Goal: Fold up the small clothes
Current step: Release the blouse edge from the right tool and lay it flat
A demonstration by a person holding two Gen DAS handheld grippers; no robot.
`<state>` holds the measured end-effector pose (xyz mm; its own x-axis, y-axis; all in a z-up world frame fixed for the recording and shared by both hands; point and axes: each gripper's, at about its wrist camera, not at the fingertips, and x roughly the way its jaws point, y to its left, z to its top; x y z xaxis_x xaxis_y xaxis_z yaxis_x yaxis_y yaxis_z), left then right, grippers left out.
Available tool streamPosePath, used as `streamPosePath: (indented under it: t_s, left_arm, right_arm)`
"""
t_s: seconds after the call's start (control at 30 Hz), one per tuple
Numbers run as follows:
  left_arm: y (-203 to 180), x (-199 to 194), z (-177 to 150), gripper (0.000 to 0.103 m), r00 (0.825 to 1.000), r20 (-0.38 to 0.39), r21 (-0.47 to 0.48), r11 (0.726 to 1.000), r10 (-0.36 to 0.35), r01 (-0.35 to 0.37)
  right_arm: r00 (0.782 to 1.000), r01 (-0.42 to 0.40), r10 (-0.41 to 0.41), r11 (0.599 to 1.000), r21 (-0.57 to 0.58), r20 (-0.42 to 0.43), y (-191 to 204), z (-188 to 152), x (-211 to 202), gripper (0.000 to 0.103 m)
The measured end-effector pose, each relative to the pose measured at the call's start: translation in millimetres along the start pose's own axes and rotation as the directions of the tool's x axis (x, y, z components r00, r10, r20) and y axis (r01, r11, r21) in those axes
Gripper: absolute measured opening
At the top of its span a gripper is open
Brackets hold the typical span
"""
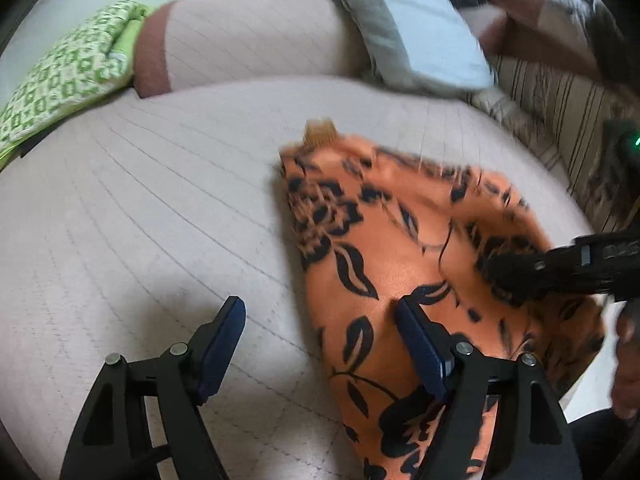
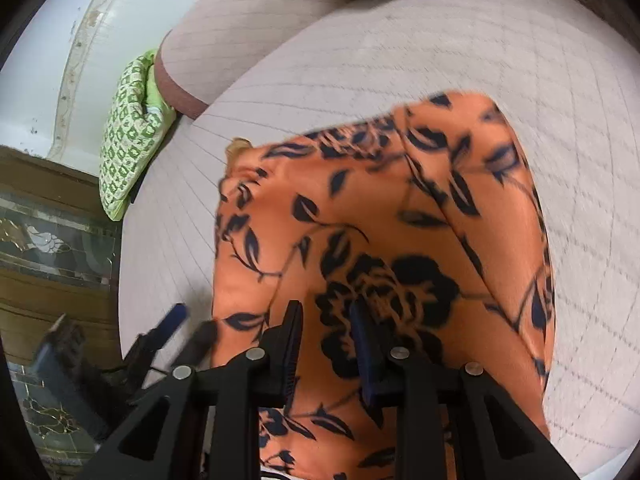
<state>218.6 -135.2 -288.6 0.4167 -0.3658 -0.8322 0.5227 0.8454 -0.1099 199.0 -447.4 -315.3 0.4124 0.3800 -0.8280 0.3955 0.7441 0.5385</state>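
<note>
So the orange garment (image 1: 404, 248), black flower and leaf print all over it, is lying on a pale quilted bed (image 1: 140, 208), bunched up rather than flat, with a fold ridge running across its far end. A little tan tag or trim bit pokes out at its far corner.

The left gripper (image 1: 320, 340) has its jaws spread wide and it's holding nothing. In the left wrist view, one blue-padded finger (image 1: 224, 336) sits over bare bed, just beside the cloth's near-left edge, and the other sits over the orange fabric itself. So the edge of the garment runs right between the two jaws. Can't tell if the pads are actually touching the cloth or hovering over it.

The right gripper (image 2: 326, 344) is over the middle of the garment, above the big black flower. Its jaws are only partly apart, a narrow gap, and I don't see any fabric pinched in there. From the left wrist view it comes in from the right side, low over the cloth, pretty blurred.

Other stuff: a green patterned cushion (image 1: 68, 80) at the far left of the bed next to a pinkish bolster (image 1: 248, 40), and a grey-white pillow (image 1: 420, 36) behind.
</note>
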Motion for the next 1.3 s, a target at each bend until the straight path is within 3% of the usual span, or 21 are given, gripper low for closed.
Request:
streamPosePath:
  t_s: [0.13, 0.27, 0.3, 0.33, 0.37, 0.43, 0.57, 0.7, 0.83, 1.3]
  left_arm:
    - [1.5, -2.6, 3.9, 0.083, 1.0, 0.01, -0.014, 1.0, -0.012, 0.012]
    - [4.3, -13.9, 4.6, 0.083, 0.998, 0.053, -0.02, 0.999, -0.031, 0.032]
    - [5.3, -17.5, 5.5, 0.083, 0.997, 0.064, -0.023, 0.999, -0.044, 0.046]
    - [7.2, -21.1, 5.8, 0.083, 0.996, 0.07, -0.028, 0.998, -0.061, 0.063]
    - [8.3, -23.0, 6.5, 0.083, 0.994, 0.069, -0.032, 0.996, -0.079, 0.082]
    - [8.3, -23.6, 6.1, 0.083, 0.989, 0.047, -0.034, 0.989, -0.141, 0.142]
    - [3.0, -20.5, 2.9, 0.083, 0.982, 0.007, -0.039, 0.981, -0.191, 0.191]
    - [-3.3, -21.9, -0.8, 0.083, 0.993, 0.015, -0.022, 0.992, -0.12, 0.12]
    - [-13.5, -20.1, 0.6, 0.083, 0.999, 0.029, 0.059, 0.998, -0.025, 0.023]
    - [-6.4, -13.8, 14.1, 0.083, 0.999, 0.036, 0.045, 0.999, -0.006, 0.004]
  right_arm:
    - [1.0, -0.015, 0.016, 1.0, -0.005, 0.023, -5.7, -9.4, -18.3, 0.028]
    - [0.989, -0.046, 0.047, 0.999, -0.013, 0.142, -17.4, -22.0, -59.3, 0.031]
    - [0.982, -0.063, 0.063, 0.998, -0.008, 0.179, -23.5, -25.2, -72.1, 0.037]
    - [0.974, -0.066, 0.062, 0.998, 0.011, 0.216, -31.7, -28.3, -84.7, 0.063]
    - [0.97, -0.064, 0.055, 0.998, 0.029, 0.238, -36.7, -30.6, -92.5, 0.078]
    - [0.952, -0.082, 0.055, 0.994, 0.075, 0.301, -57.7, -39.9, -112.3, 0.078]
    - [0.954, -0.099, 0.047, 0.982, 0.163, 0.295, -91.8, -44.8, -118.8, 0.078]
    - [0.959, -0.154, 0.087, 0.959, 0.237, 0.27, -114.1, -46.3, -111.5, 0.078]
    - [0.964, -0.136, 0.082, 0.97, 0.2, 0.255, -101.5, -42.3, -102.5, 0.078]
    - [0.982, -0.056, 0.028, 0.988, 0.141, 0.189, -86.1, -19.9, -72.6, 0.078]
